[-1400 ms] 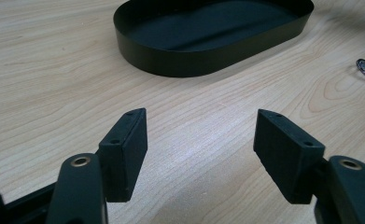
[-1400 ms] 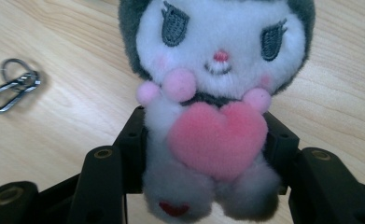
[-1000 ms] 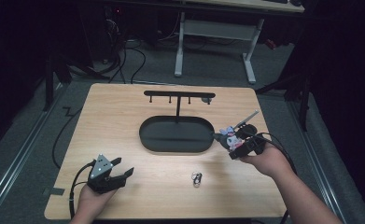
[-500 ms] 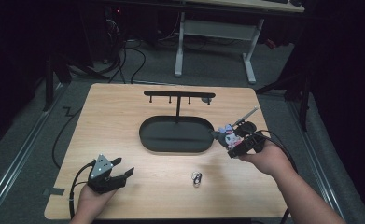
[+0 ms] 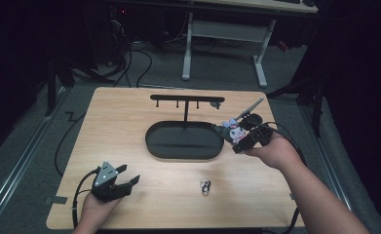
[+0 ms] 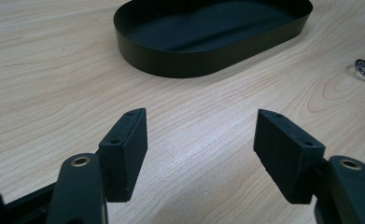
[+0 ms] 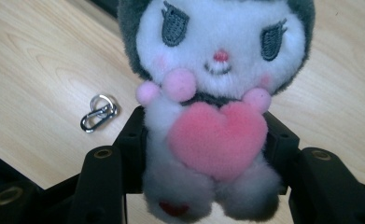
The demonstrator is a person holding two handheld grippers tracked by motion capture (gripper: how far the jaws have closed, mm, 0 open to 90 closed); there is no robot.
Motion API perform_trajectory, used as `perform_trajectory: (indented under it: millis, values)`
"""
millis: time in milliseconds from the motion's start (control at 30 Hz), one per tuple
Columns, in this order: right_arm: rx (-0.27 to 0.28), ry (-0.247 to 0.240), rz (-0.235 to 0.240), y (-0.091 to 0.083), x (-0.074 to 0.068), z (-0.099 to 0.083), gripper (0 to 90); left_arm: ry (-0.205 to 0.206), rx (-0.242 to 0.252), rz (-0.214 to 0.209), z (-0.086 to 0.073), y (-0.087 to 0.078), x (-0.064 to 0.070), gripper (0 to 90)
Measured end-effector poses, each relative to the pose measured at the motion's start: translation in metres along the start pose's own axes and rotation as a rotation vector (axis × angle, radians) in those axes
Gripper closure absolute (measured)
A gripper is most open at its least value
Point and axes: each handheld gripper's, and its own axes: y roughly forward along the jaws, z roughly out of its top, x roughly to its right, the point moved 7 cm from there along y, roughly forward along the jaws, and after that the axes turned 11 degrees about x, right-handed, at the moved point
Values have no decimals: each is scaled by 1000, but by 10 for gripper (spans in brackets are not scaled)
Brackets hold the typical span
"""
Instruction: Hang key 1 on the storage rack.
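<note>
A person's right tool (image 5: 238,137) grips a small plush toy (image 7: 208,107) at the far right of a wooden worktop (image 5: 129,117), its two black jaws clenched on either side of the toy's body. In the right gripper view the toy faces the camera: a white face under a dark grey hood, pink pompoms at the neck, and a pink heart held across its front, with the jaws pressing in at heart level. From the high view the plush toy (image 5: 235,130) is held just beside the right end of a black oval tray (image 5: 184,140), above the wood and not inside the tray.

A thin post rises from the far side of the tray to a black crossbar hanger (image 5: 186,98) with short pegs hanging from it.

Near the front edge of the worktop, well apart from the tray, lies a small metal clasp with a ring (image 5: 205,185); the same clasp (image 7: 99,113) lies on the wood to the left of the toy in the right gripper view.

The left tool (image 5: 130,182) rests low at the front left corner, held by the person's left hand (image 5: 94,210). Its jaws stand released and wide apart over bare wood, grasping nothing, pointed toward the tray (image 6: 208,37).
</note>
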Motion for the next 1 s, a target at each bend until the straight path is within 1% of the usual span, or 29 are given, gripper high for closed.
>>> perform_trajectory:
  millis: [67,100,133,167,200,233,300,333,367,433,567,633,667,767,1000]
  values:
    - [-2,6,-1,-1,0,2,479,0,0,1,0,0,0,357]
    - [0,5,-3,-2,-1,9,479,0,2,1,0,0,0,357]
    - [0,5,-3,-2,-1,9,479,-1,1,0,0,0,0,357]
    - [-3,5,-7,-4,-1,15,479,-2,0,-1,0,0,-1,357]
    - [-3,5,-7,-4,-1,15,479,-2,0,-1,0,0,-1,357]
    - [1,-5,-11,-6,-1,22,479,-1,2,1,0,0,-1,357]
    - [5,5,-13,-8,-2,27,479,-1,2,2,0,0,-2,357]
    - [11,-6,-14,-8,-2,30,479,-1,2,2,0,0,-2,357]
    - [11,-6,-14,-8,-2,30,479,0,2,2,0,0,-2,357]
    - [16,-2,-17,-10,-2,38,478,0,4,3,0,-1,-2,357]
    - [16,-5,-23,-10,-1,43,479,-1,5,3,1,-1,-2,357]
    - [11,8,-26,-10,-1,45,479,-2,7,2,1,-1,-2,357]
    - [16,-1,-26,-10,0,49,479,-1,6,2,1,-1,-2,357]
    - [21,-7,-28,-11,0,52,479,-1,7,2,1,-1,-2,357]
    - [34,-5,-40,-16,1,64,479,0,5,-2,1,-1,-2,358]
